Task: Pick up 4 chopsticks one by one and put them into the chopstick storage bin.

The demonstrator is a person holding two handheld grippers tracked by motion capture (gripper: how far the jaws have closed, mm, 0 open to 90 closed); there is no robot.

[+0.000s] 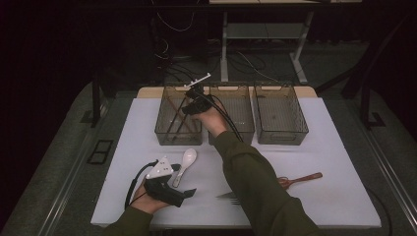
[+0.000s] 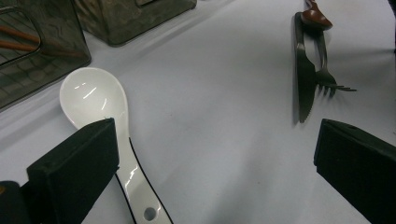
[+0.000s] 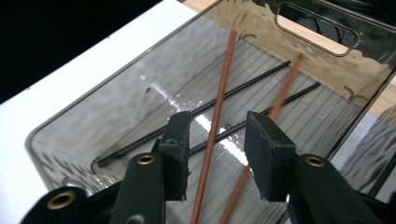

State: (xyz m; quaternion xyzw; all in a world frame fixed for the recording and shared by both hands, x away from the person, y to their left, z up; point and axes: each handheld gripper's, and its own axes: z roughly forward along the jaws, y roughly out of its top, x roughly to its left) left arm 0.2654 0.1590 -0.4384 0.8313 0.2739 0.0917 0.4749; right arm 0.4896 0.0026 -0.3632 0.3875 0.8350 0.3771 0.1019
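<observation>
Along the table's far edge three clear bins are lined up. Over the left bin (image 1: 167, 129) the right gripper (image 3: 217, 144) is held, its jaws parted around two brown chopsticks (image 3: 219, 100) without pressing them; two black chopsticks (image 3: 243, 86) lie on the bin's floor. The left gripper (image 2: 215, 154) is rested wide open beside a white spoon (image 2: 95, 100) on the table.

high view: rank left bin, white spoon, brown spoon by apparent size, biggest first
1. left bin, clearly the largest.
2./3. white spoon and brown spoon: they look about equally long. The white one has the broader bowl, but the sleeve hides the brown one's near end, so I won't rank these two.
</observation>
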